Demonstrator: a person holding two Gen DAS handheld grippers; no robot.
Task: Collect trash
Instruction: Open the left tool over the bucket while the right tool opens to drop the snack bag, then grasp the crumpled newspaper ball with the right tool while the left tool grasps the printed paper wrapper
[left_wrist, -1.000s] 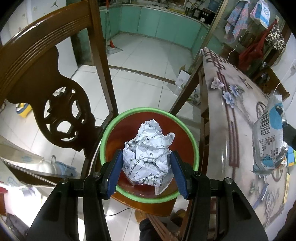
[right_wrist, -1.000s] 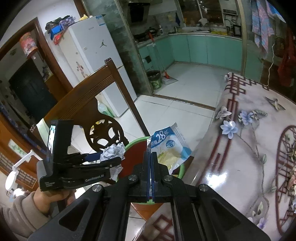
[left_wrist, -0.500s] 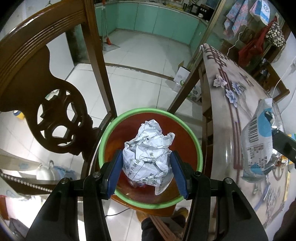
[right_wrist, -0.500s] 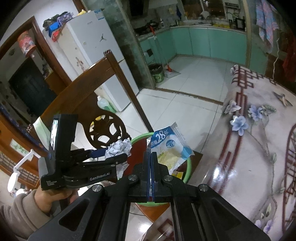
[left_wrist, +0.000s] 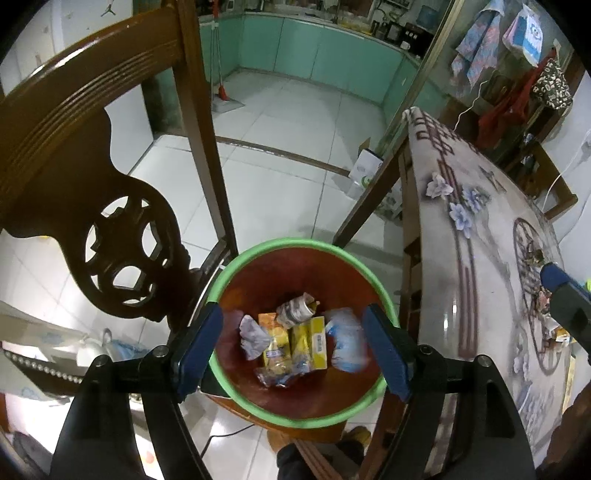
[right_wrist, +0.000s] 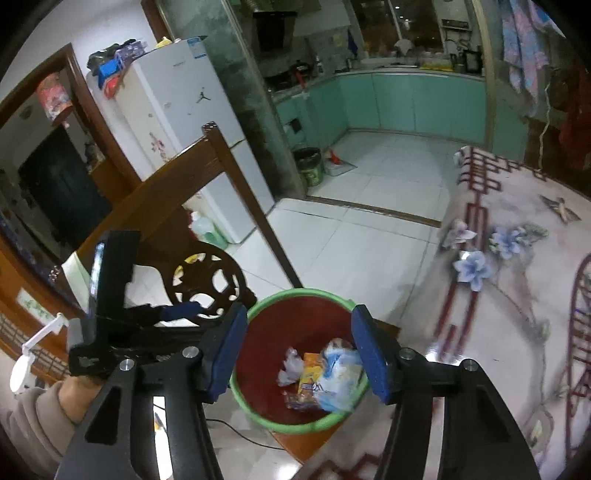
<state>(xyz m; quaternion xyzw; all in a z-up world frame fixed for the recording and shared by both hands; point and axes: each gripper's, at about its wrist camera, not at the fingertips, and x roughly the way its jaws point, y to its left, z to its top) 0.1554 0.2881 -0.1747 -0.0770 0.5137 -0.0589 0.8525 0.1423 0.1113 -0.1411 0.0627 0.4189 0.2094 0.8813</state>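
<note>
Both sets of fingers opening, empty, above the green-rimmed bin (left_wrist: 295, 415): left gripper (left_wrist: 291, 350), right gripper (right_wrist: 297, 360) | Crumpled paper (left_wrist: 295, 312), blue-white wrapper (right_wrist: 338, 373) lie inside bin | Step: drop-off; next, likely fetching more trash from counter (left_wrist: 480, 258) beside bin | Falling pieces blurred; chair (left_wrist: 92, 166) beyond bin.

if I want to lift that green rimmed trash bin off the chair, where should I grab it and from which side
Probably the green rim of the trash bin, taken from above on the side facing you. The rim is thin and exposed all round, while the chair back crowds the far left side and the table edge stands close on the right.
</note>
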